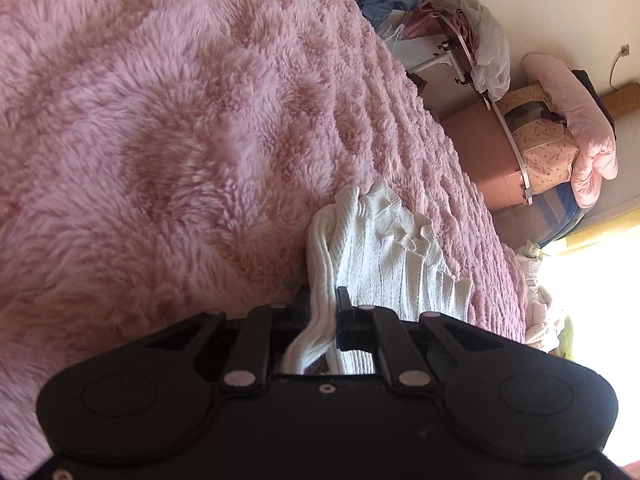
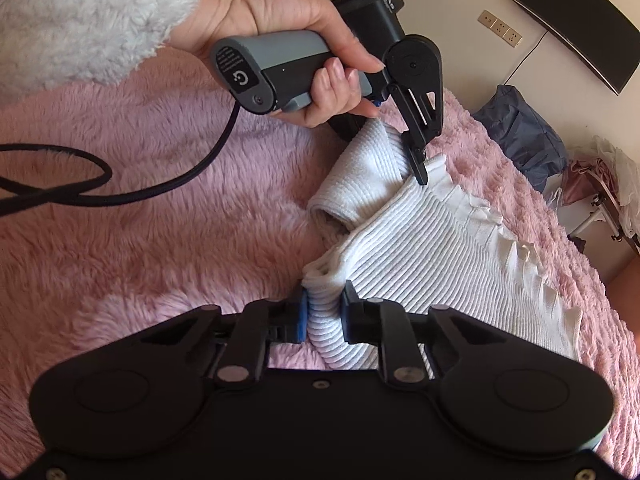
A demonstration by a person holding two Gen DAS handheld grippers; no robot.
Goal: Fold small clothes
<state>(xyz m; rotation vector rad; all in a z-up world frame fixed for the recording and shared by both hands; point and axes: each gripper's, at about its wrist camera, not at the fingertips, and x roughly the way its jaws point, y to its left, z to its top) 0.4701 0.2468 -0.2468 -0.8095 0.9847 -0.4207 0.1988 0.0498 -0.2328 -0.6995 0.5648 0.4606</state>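
Gripping white knit top (image 2: 432,248) with both grippers: right gripper (image 2: 324,312) clamps hem at 6 o'clock, left gripper (image 2: 416,164) pinches edge at 12. Lies on pink blanket (image 2: 140,220); fold barely started.

Bright daylight, blown-out glare at right, fisheye-bent edges, sharp focus.

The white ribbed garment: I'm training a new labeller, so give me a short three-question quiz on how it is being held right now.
1. True or false: the right gripper is shut on the white ribbed garment.
2. What does the garment lie on? A) wooden table B) pink fluffy blanket C) tiled floor
3. What does the left gripper clamp?

Key: 1 true; 2 B; 3 the garment's bunched edge.
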